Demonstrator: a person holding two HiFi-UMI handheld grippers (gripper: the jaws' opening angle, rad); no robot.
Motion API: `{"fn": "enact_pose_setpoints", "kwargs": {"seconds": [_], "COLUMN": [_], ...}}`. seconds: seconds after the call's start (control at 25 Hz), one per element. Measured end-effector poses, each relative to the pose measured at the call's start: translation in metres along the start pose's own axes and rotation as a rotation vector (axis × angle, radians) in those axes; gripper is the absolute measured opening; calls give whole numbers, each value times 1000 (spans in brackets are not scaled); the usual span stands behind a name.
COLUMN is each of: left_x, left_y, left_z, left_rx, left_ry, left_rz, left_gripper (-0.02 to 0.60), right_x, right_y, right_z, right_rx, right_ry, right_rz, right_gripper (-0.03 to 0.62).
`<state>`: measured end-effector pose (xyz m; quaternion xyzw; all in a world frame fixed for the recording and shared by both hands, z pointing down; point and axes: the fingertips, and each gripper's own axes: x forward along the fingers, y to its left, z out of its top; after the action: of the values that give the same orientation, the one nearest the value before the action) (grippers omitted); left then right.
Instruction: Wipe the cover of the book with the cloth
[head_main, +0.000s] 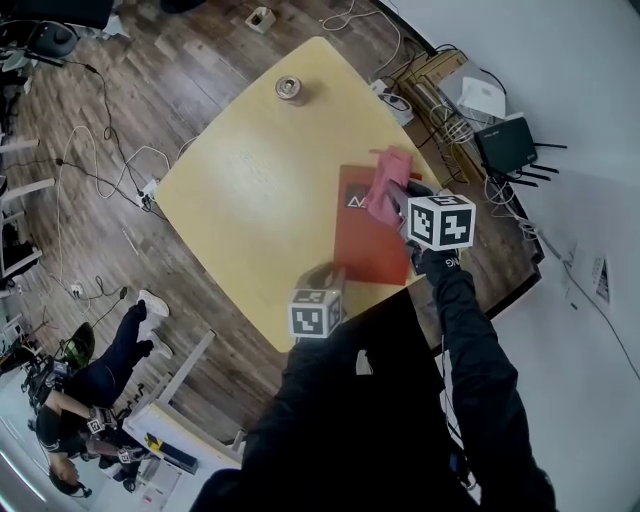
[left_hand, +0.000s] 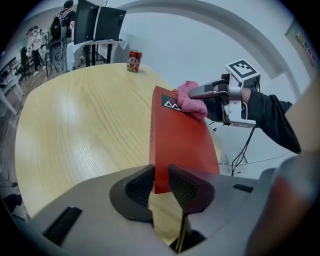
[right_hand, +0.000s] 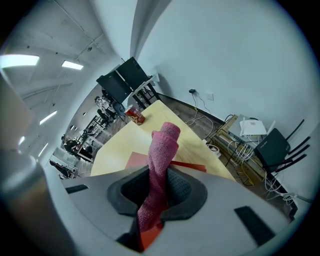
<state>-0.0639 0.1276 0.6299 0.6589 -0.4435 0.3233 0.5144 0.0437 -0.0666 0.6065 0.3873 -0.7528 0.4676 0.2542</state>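
Standing on the far part of the pale wooden table (head_main: 240, 190), a red drink can (head_main: 290, 88) is sitting well apart from everything else. Nearer the person, the left gripper (left_hand: 160, 182) is pinching the near edge of the red book (left_hand: 182, 140) between its closed jaws, while the book is lying on the table's right side with its white logo at the far end. Further right, the right gripper (right_hand: 157, 192) is clamping a rolled pink cloth (right_hand: 160, 165) between its jaws and is pressing it onto the cover just beside that logo.
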Motion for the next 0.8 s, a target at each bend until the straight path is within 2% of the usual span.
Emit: {"fn": "enact_pose_setpoints", "kwargs": {"seconds": [0.8], "left_x": [-2], "left_y": [-1], "left_z": [0], "left_rx": [6], "left_ry": [-5], "left_rz": [11], "left_gripper": [114], "right_x": [-26], "right_y": [-33], "right_z": [-5], "right_rx": [28], "right_ry": [-30], "right_rz": [-51], "right_gripper": [80]}}
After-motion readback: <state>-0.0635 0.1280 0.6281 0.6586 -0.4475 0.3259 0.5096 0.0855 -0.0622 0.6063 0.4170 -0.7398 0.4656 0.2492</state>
